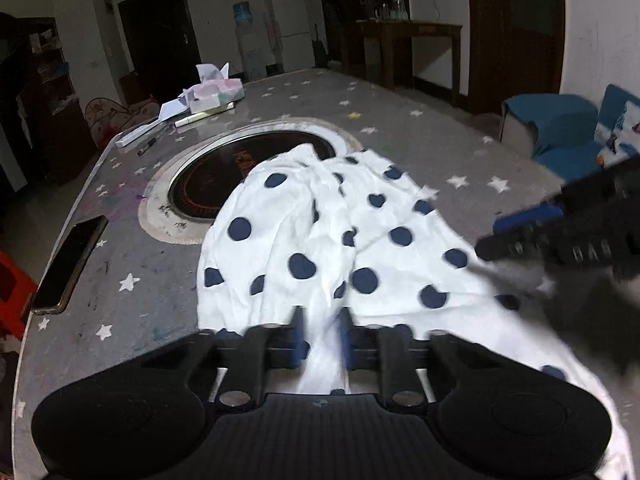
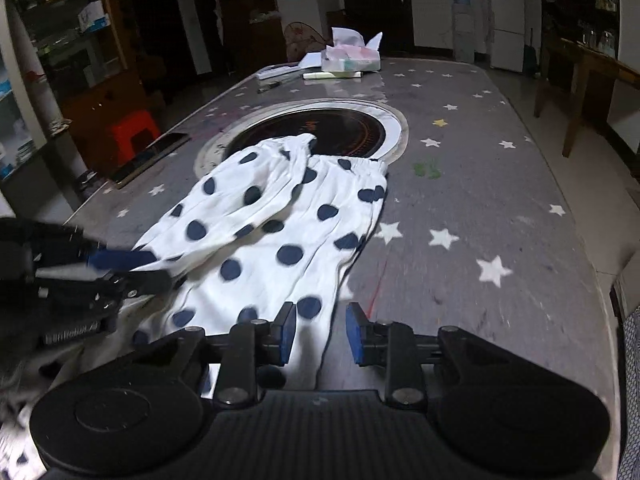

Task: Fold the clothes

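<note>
A white garment with navy polka dots (image 1: 320, 240) lies rumpled on the grey star-patterned table (image 1: 140, 280), its far end over the round black cooktop (image 1: 224, 176). My left gripper (image 1: 322, 334) is shut on a bunched fold of the garment at its near edge. My right gripper (image 2: 321, 332) is open, its blue pads (image 2: 356, 336) straddling the garment's near right edge (image 2: 280, 240) without pinching it. The right gripper also shows blurred in the left wrist view (image 1: 560, 236), and the left gripper shows in the right wrist view (image 2: 80, 276), on the garment's left side.
A black phone (image 1: 68, 268) lies at the table's left edge. A tissue pack (image 1: 216, 92), papers and pens (image 1: 188, 120) sit at the far end. A red stool (image 2: 134, 134) stands left of the table, a blue sofa (image 1: 560, 128) right, a wooden side table (image 1: 412, 48) beyond.
</note>
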{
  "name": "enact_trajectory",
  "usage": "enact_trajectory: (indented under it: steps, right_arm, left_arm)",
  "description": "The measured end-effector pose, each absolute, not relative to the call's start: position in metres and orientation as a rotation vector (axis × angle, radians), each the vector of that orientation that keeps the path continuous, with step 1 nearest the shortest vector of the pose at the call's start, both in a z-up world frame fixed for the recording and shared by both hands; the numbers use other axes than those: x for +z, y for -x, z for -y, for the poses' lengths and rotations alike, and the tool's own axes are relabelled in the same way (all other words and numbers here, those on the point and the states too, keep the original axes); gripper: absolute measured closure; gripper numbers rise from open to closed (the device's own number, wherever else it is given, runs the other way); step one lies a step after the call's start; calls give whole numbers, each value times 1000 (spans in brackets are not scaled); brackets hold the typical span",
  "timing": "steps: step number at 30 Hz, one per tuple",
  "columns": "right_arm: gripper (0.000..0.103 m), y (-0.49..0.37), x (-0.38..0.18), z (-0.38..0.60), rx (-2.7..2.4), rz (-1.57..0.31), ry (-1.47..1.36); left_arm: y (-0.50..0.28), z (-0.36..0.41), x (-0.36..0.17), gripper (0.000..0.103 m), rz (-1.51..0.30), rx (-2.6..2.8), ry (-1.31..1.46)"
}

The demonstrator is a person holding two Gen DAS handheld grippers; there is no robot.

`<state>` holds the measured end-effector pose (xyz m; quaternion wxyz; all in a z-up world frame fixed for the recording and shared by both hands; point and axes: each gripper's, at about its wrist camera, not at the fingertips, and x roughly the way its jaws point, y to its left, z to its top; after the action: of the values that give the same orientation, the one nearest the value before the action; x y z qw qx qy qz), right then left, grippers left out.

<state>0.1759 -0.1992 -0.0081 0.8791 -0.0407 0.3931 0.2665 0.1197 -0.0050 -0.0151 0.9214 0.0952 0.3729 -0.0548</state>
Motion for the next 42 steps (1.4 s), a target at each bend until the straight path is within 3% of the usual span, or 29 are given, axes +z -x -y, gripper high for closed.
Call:
enact_trajectory:
  steps: [4,11,18,26,30,31,42]
  right_arm:
    - [76,-195,-13,191,539,-814,75]
    - [76,-213,-26,180,510,-820,106]
    - [76,-212,-28,172,485,-809,184]
    - [73,-223,-18,172,465,-796,189]
    - [73,-235,-12,167,466,-775,183]
    - [73,-239,-11,166,463,-771,182]
    - [72,-290,-22,146,462,-765,191]
  left_arm:
    - [-120,-22,-9,100,-744,-90,-129]
    - [-115,-99,4,100,-716,55,69]
    - [-100,-165,-17,100,-777,219,196]
    - [-90,-176,-5,89,-749,262,143]
    - [-99,-164,7,61,-708,255,72]
    - [-102,-162,9,58,-699,256,56]
    - [-147,-119,9,60,-697,67,-37]
